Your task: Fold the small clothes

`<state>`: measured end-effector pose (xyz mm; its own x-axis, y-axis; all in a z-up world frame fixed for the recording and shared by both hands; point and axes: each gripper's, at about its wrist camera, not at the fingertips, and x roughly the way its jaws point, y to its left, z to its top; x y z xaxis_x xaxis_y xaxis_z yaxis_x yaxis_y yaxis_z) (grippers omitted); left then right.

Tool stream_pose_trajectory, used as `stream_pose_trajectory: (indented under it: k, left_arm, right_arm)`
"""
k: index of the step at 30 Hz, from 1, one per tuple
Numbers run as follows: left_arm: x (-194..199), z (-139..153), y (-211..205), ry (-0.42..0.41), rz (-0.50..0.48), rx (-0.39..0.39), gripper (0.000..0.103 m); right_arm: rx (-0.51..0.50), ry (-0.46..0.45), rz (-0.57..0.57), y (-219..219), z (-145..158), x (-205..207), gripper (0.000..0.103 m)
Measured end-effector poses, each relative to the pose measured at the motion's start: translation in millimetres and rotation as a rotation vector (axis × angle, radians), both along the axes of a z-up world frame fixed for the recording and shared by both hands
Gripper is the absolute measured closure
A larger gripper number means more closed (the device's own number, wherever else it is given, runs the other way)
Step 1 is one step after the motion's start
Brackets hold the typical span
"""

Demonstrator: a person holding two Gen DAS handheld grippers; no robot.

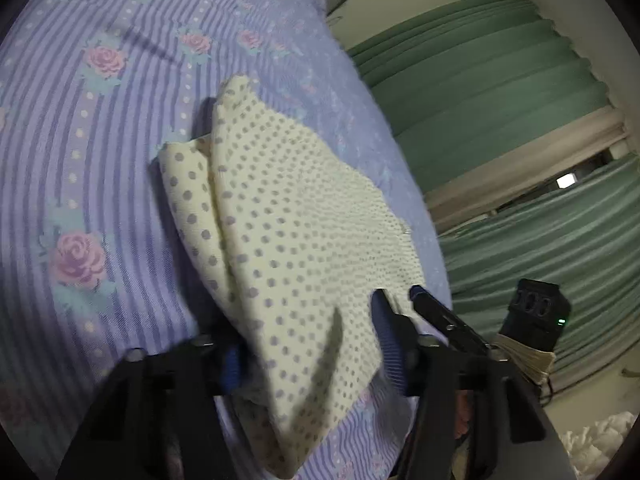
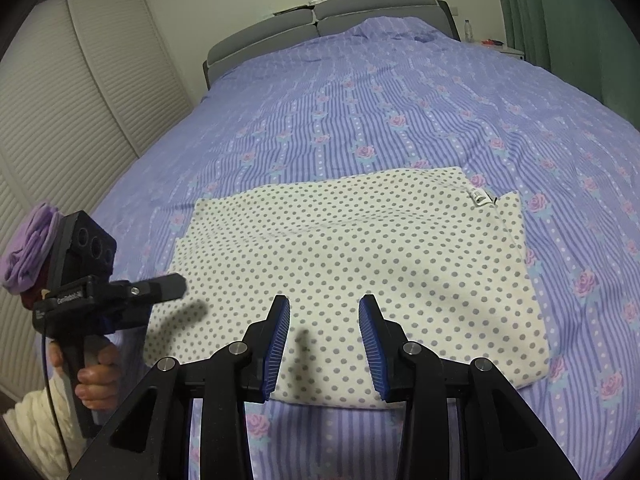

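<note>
A cream cloth with grey dots [image 2: 352,248] lies folded flat on the bed, a white label at its far right corner. My right gripper [image 2: 324,308] hovers open over the cloth's near edge, nothing between its blue pads. The left gripper [image 2: 176,280] reaches in from the left over the cloth's left edge, casting a shadow on it. In the left wrist view the cloth [image 1: 280,216] fills the gap between the left gripper's [image 1: 316,320] parted jaws and hides the left fingertip. I see no pad pressing on it. The right gripper [image 1: 420,296] sits close beside the right finger.
The purple striped, rose-patterned bedspread [image 2: 380,92] covers the whole bed up to a grey headboard [image 2: 320,20]. Louvred wardrobe doors [image 2: 80,92] stand on the left, green curtains [image 1: 500,80] on the right. A hand [image 2: 96,376] in a cream knit sleeve holds the left gripper, with a purple bundle [image 2: 28,248] behind it.
</note>
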<state>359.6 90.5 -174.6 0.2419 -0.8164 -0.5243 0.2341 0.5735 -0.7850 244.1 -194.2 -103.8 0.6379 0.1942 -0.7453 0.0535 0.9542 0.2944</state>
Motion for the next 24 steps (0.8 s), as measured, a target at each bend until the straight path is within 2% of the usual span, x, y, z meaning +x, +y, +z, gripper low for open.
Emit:
stream_pose_trajectory:
  k: [1, 4, 7, 8, 10, 12, 14, 16, 24]
  left_arm:
    - [-1.1, 0.9, -0.5, 0.008, 0.016, 0.029, 0.072]
    - [-4.9, 8.7, 1.6, 0.005, 0.044, 0.099, 0.079]
    - [-12.9, 29.5, -7.8, -0.044, 0.069, 0.212, 0.080]
    - [-13.9, 35.0, -11.2, -0.051, 0.078, 0.245, 0.080]
    - [-15.1, 42.1, -17.2, -0.069, 0.096, 0.299, 0.081]
    - [-17.4, 51.3, -25.3, -0.100, 0.104, 0.377, 0.081]
    - [-20.2, 62.4, -33.2, -0.137, 0.102, 0.424, 0.081]
    - [-21.3, 70.8, -38.7, -0.156, 0.107, 0.442, 0.081]
    - [-20.7, 92.6, -55.6, -0.187, 0.111, 0.425, 0.083]
  right_arm:
    - [0.000, -0.001, -0.003, -0.1, 0.0, 1.0, 0.066]
    - [0.007, -0.001, -0.013, -2.1, -1.1, 7.6, 0.066]
    - [0.005, -0.015, -0.016, -1.8, -1.4, 18.9, 0.068]
    - [-0.001, -0.023, -0.011, -0.1, -1.3, 25.1, 0.071]
    - [-0.014, -0.013, -0.009, 2.9, -4.7, 37.2, 0.084]
    - [-0.008, 0.013, 0.005, 6.9, -12.2, 51.7, 0.089]
    - [-0.012, 0.028, 0.017, 10.4, -17.2, 59.5, 0.089]
    - [-0.020, 0.043, 0.022, 13.7, -22.8, 68.1, 0.089]
    - [-0.041, 0.078, 0.051, 19.5, -32.2, 92.7, 0.090]
